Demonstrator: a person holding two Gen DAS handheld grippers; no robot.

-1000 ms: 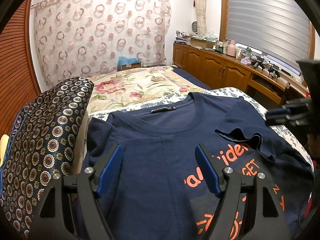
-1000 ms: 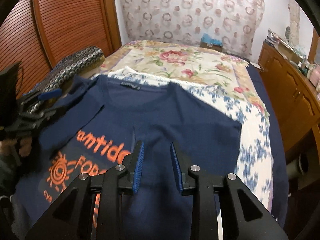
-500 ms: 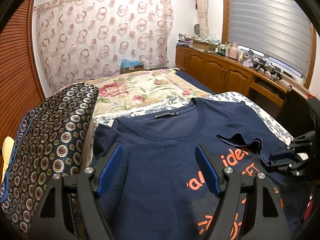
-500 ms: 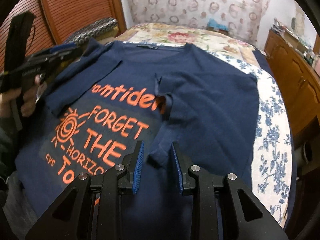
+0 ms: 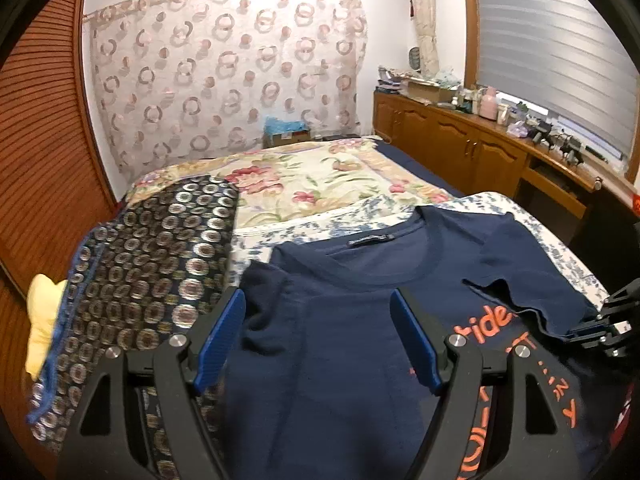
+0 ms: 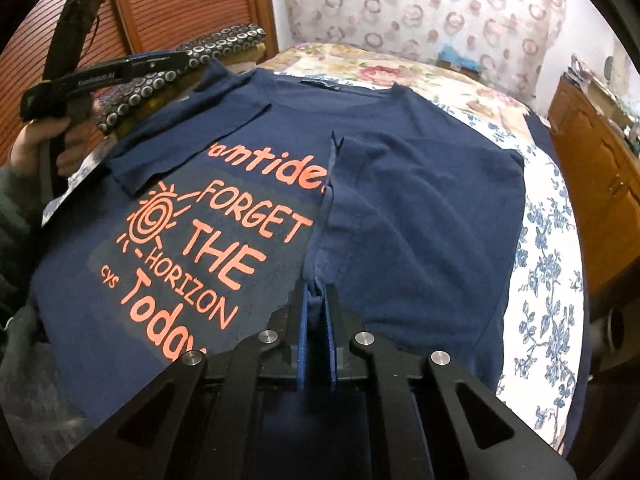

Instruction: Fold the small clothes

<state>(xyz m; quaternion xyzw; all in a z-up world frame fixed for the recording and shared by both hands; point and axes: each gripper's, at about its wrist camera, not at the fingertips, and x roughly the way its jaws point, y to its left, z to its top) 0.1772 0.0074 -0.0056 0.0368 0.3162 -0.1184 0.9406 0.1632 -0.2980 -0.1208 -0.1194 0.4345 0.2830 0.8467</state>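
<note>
right gripper (image 6: 316, 300) closing, pinching the navy t-shirt's (image 6: 420, 200) folded edge; left gripper (image 5: 320, 340) spread, empty

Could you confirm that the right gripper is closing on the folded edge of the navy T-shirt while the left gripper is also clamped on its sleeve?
Not quite. The left gripper is not clamped on anything: the left wrist view shows it open above the navy T-shirt, its blue pads wide apart. The rest holds: the right wrist view shows the right gripper closing on the folded edge.

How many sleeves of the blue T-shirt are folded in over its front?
2. One short sleeve lies folded over the navy T-shirt's front near the left gripper; the other sleeve is folded across its middle.
</note>
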